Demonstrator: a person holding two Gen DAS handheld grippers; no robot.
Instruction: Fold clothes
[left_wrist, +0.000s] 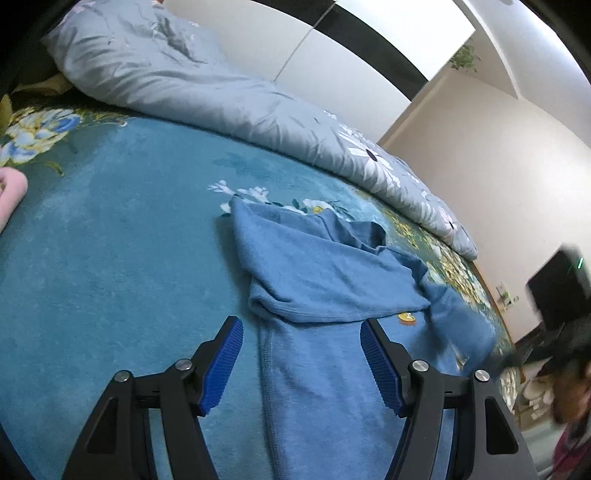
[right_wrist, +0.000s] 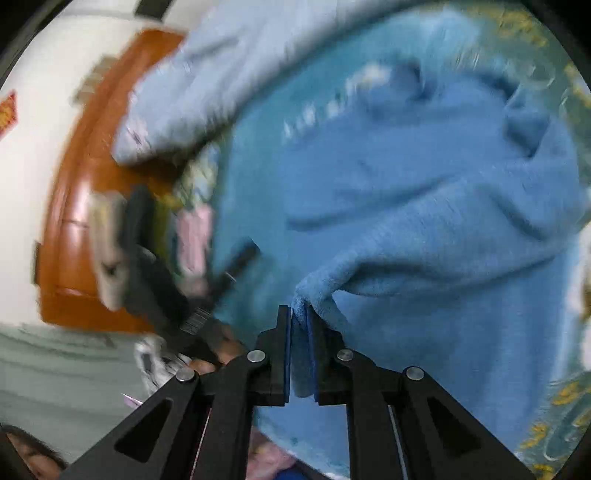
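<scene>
A blue garment (left_wrist: 325, 280) is spread on a teal floral bed cover (left_wrist: 110, 240), in the centre and lower right of the left wrist view. The left tongs (left_wrist: 301, 328) are held wide open above it with nothing between the blue pads (left_wrist: 223, 369); the garment's stitched edge runs up between the two fingers, and a folded-over part lies just beyond their tips. A grey floral quilt (left_wrist: 221, 96) is bunched along the far side of the bed, in the upper part of the frame. In the right wrist view, which is blurred, the right tongs (right_wrist: 300, 314) are closed on a pinched corner of the garment (right_wrist: 424, 206), and the rest of the fabric fills the centre and right of the frame.
</scene>
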